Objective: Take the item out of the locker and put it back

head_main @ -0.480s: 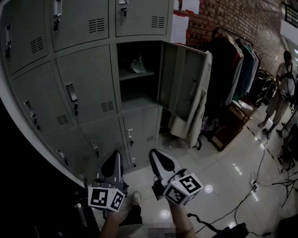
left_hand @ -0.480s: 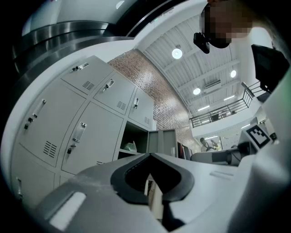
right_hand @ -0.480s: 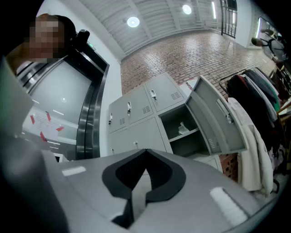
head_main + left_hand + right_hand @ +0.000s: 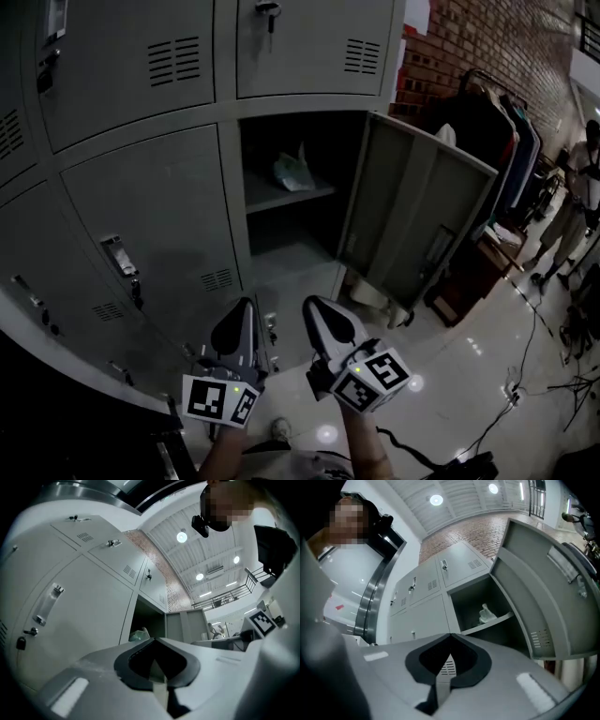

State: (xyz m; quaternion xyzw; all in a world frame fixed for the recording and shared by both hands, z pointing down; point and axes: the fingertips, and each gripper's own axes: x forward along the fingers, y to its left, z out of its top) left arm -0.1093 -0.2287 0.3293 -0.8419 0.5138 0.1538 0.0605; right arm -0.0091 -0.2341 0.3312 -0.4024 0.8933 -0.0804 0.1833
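Observation:
One locker (image 4: 292,169) in the grey bank stands open, its door (image 4: 417,220) swung out to the right. On its shelf lies a pale crumpled bag-like item (image 4: 292,171), also seen on the shelf in the right gripper view (image 4: 487,615) and just over the jaws in the left gripper view (image 4: 138,634). Both grippers hang low in front of the lockers, well short of the opening. My left gripper (image 4: 245,304) is shut with nothing in it. My right gripper (image 4: 312,304) is shut too, empty.
Closed locker doors (image 4: 155,234) with handles surround the open one. A clothes rack (image 4: 497,122) with hanging garments stands at the right by a brick wall. A person (image 4: 577,206) stands at the far right; cables (image 4: 525,394) run over the glossy floor.
The view has drawn closer to the lockers and tipped up; the open locker looms larger and more central. Both grippers keep the same place in the view, still shut.

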